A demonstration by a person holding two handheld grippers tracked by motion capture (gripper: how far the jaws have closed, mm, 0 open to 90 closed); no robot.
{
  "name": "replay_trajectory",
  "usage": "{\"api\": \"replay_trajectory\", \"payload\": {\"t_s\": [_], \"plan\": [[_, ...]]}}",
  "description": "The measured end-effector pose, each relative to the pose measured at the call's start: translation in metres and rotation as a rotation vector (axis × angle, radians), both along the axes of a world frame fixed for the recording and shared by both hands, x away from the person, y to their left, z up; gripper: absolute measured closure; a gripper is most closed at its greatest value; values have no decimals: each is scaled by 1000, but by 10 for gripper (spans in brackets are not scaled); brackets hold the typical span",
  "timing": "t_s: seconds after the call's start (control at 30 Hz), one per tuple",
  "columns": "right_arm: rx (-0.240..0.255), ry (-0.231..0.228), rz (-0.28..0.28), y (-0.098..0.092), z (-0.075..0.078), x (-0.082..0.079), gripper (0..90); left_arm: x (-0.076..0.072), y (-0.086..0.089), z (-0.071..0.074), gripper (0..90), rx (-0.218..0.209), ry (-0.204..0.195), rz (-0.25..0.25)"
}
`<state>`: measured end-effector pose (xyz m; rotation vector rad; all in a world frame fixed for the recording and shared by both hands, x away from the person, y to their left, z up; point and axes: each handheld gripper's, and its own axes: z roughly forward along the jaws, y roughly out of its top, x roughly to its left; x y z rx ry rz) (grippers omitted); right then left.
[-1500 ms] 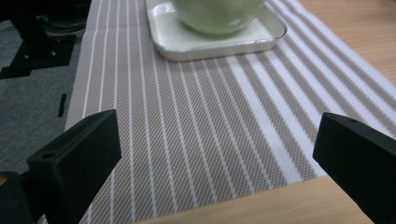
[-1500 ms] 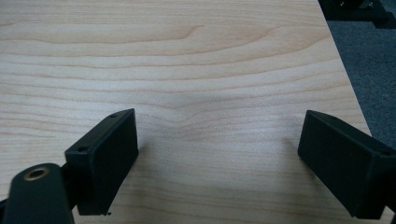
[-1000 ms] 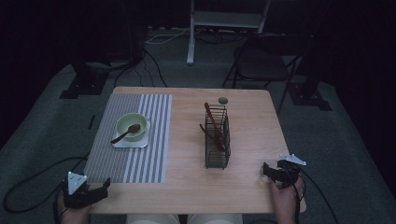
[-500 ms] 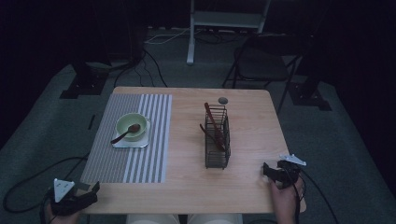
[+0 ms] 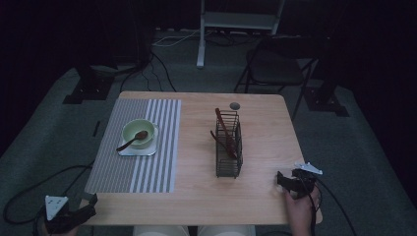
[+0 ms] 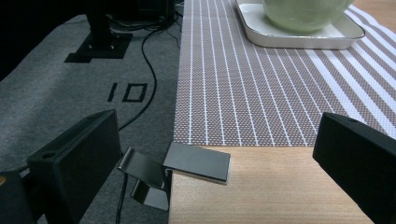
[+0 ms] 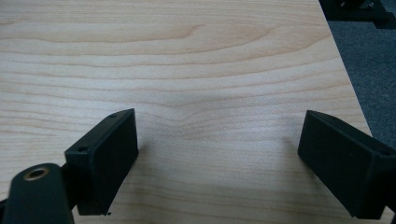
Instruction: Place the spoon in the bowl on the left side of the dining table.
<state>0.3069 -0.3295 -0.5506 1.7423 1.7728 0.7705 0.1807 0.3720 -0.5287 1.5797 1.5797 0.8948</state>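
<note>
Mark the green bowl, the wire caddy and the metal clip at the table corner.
green bowl [image 5: 137, 132]: high view, on its rim.
wire caddy [image 5: 228, 162]: high view, on its front mesh wall.
metal clip [image 6: 198, 162]: left gripper view, on its flat top plate.

The high view looks forward and down from above the near edge, taking in the whole worktop [image 5: 255, 196]. The left gripper view sits low and close at the near left corner, facing the striped mat [image 6: 243, 84] beyond its fingers [image 6: 77, 163]. The right gripper view hovers close over bare wood between its fingers [image 7: 105, 154].
</note>
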Motion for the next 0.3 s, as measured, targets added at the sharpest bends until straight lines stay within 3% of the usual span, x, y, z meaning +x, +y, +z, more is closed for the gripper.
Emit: {"api": "replay_trajectory", "payload": {"t_s": [0.1,0.2,0.3], "plan": [[-1,1,1,0,0,0,114,3,-1,-3,10,-6,30,-1],[0,1,1,0,0,0,114,3,0,-3,10,-22,32,-7],[0,1,1,0,0,0,114,1,-3,2,10,-63,-7,-19]]}}
